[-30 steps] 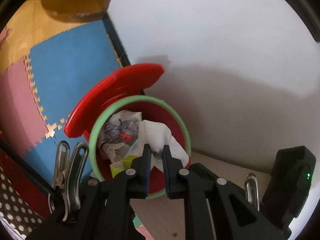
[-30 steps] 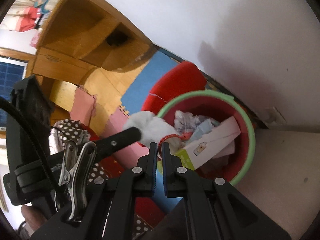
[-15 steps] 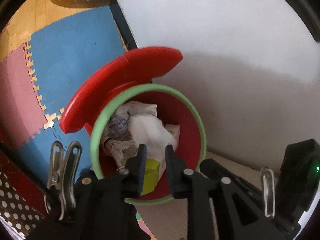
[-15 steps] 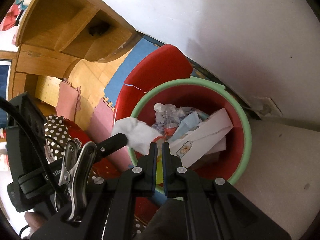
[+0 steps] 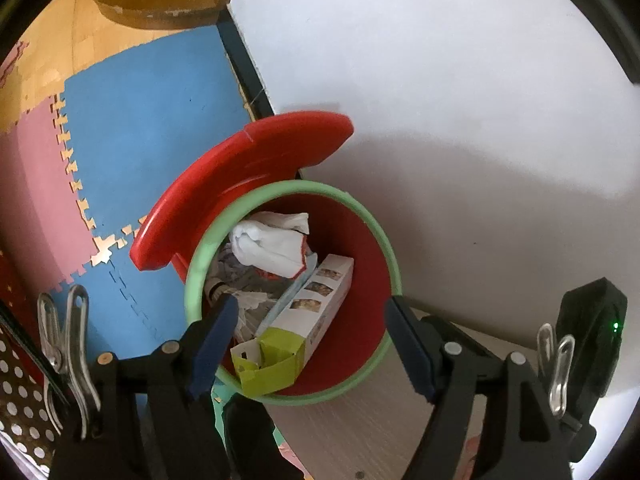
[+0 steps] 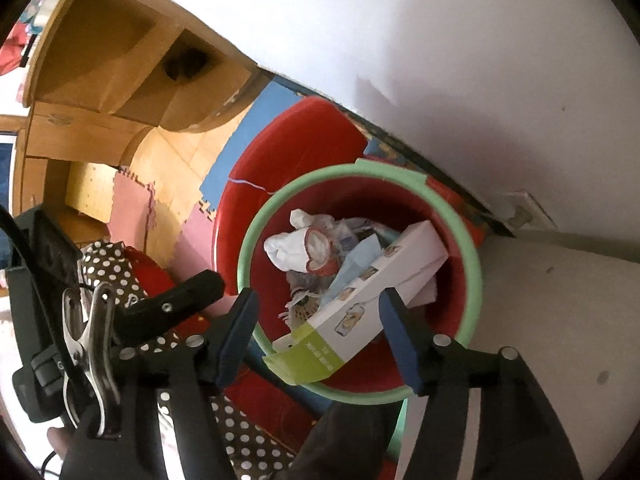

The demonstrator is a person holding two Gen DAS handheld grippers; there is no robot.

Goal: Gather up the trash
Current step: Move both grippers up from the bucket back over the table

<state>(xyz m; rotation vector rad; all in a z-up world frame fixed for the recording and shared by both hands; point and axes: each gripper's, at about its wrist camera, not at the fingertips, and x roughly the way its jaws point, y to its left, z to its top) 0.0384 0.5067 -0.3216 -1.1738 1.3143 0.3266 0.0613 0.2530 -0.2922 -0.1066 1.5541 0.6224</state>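
Note:
A red bin with a green rim (image 5: pixel 384 240) (image 6: pixel 476 276) stands on the floor by the wall, its red lid (image 5: pixel 240 176) (image 6: pixel 288 148) tipped up behind it. Inside lie a white crumpled cloth with red trim (image 5: pixel 272 246) (image 6: pixel 298 250), a white and green carton (image 5: pixel 304 320) (image 6: pixel 372 300) and crumpled paper. My left gripper (image 5: pixel 310 328) hovers over the bin, its jaws opening with nothing pinched between them. My right gripper (image 6: pixel 316 316) also hangs above the bin, jaws opening and apart, gripping nothing. The left gripper's finger (image 6: pixel 172 304) shows in the right wrist view.
A white wall (image 5: pixel 460 100) runs close behind the bin. Blue and pink foam mats (image 5: pixel 140 120) cover the floor to the left, with a wooden cabinet (image 6: pixel 120 60) beyond. A polka-dot cloth (image 6: pixel 112 264) lies at lower left. A pale surface (image 6: pixel 540 300) borders the bin's right.
Both grippers went from shut to wide apart. The white cloth left the left gripper and now lies in the bin, its red trim free of the right gripper.

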